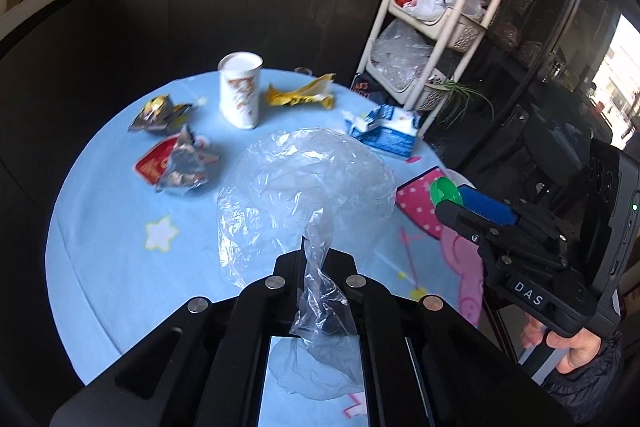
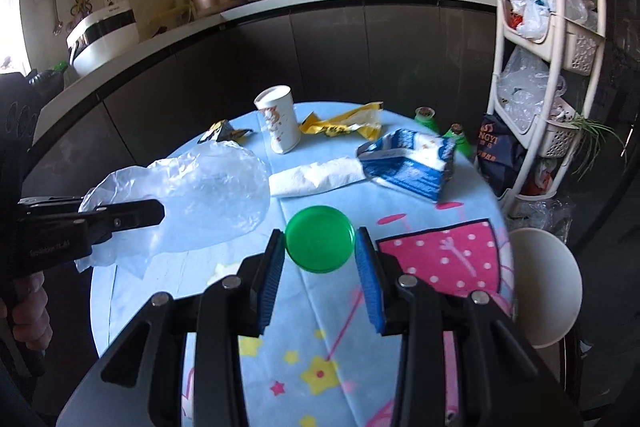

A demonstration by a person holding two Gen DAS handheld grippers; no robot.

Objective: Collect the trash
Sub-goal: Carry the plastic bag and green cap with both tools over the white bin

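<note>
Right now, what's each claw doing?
Left claw: shut on the crumpled clear plastic bag.
Right claw: shut on the round green plastic lid.

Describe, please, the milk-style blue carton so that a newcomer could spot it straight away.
Start at the round table with the light blue cartoon cloth, then look to its far right edge, near the white storage rack. There lies the crushed carton, the only blue-and-white item; a folded white paper napkin touches its left end.
</note>
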